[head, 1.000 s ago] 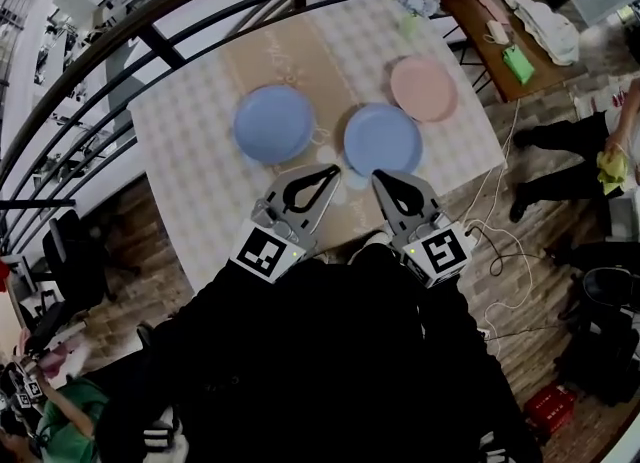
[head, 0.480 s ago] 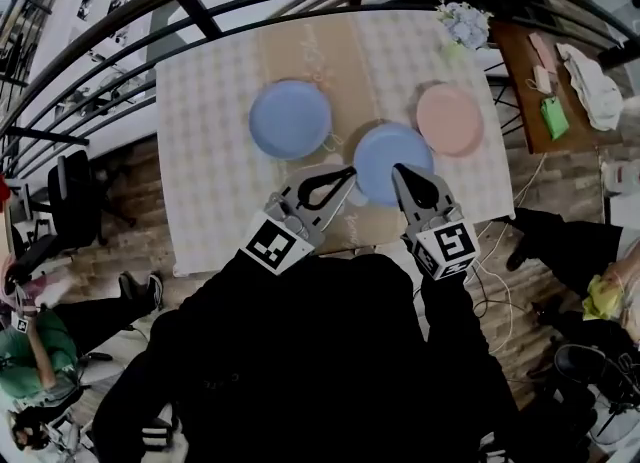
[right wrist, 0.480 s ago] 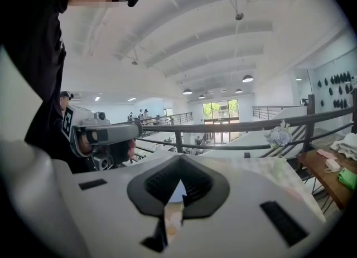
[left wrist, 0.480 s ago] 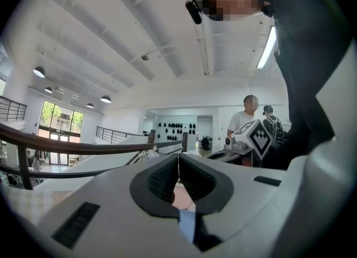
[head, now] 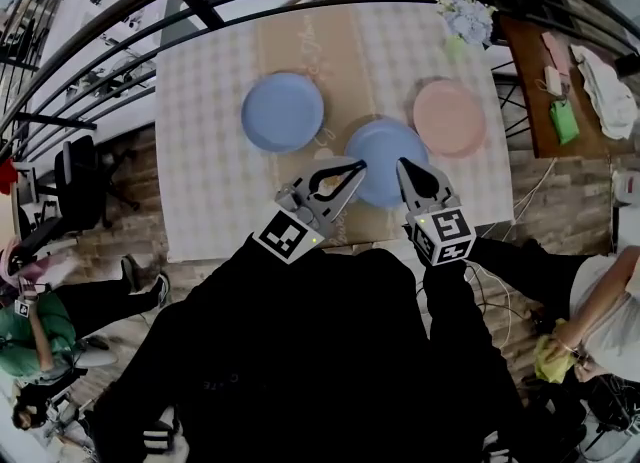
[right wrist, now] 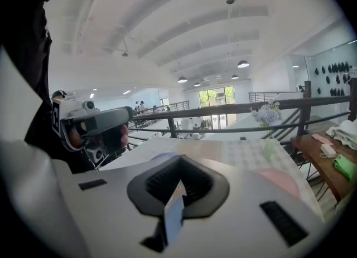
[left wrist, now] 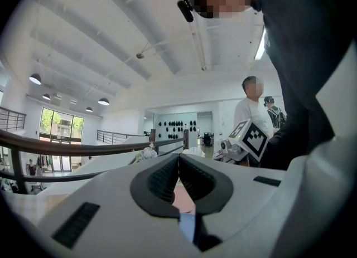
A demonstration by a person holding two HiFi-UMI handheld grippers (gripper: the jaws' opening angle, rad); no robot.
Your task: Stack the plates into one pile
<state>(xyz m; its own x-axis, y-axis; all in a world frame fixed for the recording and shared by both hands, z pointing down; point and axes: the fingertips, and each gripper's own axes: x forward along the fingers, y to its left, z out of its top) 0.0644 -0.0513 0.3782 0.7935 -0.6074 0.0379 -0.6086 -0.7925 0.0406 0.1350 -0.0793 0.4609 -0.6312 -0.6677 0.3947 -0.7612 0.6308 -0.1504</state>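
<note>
Three plates lie on the checked tablecloth (head: 210,151): a blue plate (head: 283,111) at the left, a second blue plate (head: 385,146) in the middle near the front, and a pink plate (head: 450,118) at the right. My left gripper (head: 358,164) is shut and empty, its tip at the middle plate's left rim. My right gripper (head: 403,164) is also shut and empty, with its tip above that plate's near part. In the right gripper view the pink plate (right wrist: 276,181) shows beyond the closed jaws, and the left gripper (right wrist: 95,123) is at the left.
A small vase of flowers (head: 465,19) stands at the table's far right corner. A dark railing (head: 130,31) curves round the table's far side. A wooden side table (head: 560,81) with small items stands at the right. People stand on the floor nearby.
Both grippers have moved forward and down toward the middle blue plate, so their tips now overlap it. Both stay shut. The plates have not moved.
</note>
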